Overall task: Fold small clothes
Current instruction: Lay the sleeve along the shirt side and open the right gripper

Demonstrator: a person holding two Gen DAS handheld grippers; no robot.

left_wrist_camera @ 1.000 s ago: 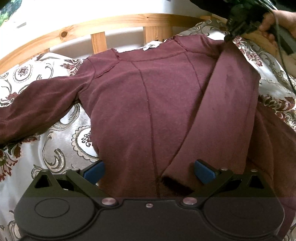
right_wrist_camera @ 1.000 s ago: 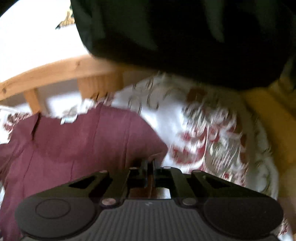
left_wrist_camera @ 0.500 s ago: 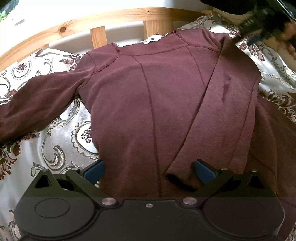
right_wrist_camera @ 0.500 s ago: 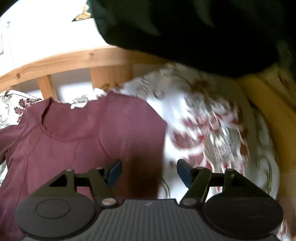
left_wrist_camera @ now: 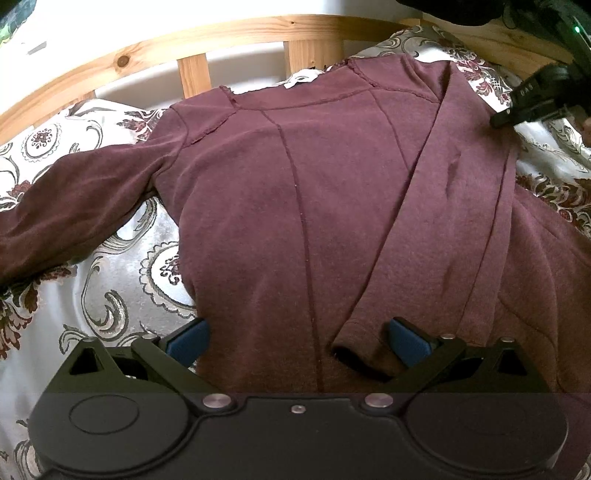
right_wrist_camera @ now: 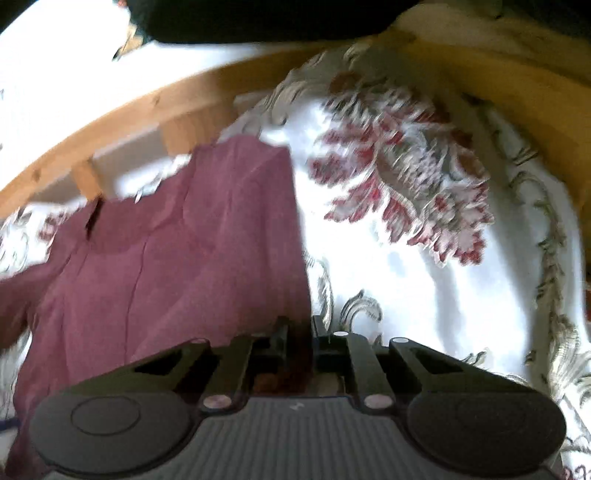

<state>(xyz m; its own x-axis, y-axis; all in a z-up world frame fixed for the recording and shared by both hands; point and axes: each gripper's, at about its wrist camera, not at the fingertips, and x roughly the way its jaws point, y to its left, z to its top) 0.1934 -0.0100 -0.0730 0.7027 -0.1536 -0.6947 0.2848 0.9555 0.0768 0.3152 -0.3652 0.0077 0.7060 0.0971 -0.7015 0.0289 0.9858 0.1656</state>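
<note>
A maroon long-sleeved top (left_wrist_camera: 314,206) lies flat on a floral bedspread (left_wrist_camera: 122,280). Its right sleeve (left_wrist_camera: 439,229) is folded diagonally across the body, cuff (left_wrist_camera: 354,350) near my left gripper. Its other sleeve (left_wrist_camera: 74,206) stretches out to the left. My left gripper (left_wrist_camera: 297,338) is open, its blue pads either side of the hem and cuff. My right gripper (right_wrist_camera: 298,334) is shut on the top's right edge (right_wrist_camera: 295,280); it also shows in the left wrist view (left_wrist_camera: 532,99) at the folded shoulder.
A wooden slatted headboard (left_wrist_camera: 192,74) curves behind the top's collar. The floral bedspread (right_wrist_camera: 406,221) spreads to the right of the top. A dark sleeve of the person (right_wrist_camera: 258,18) hangs above in the right wrist view.
My right gripper let go of the shoulder, opened, moved down along the top's right edge and shut on it. The left gripper stayed open and nearly still.
</note>
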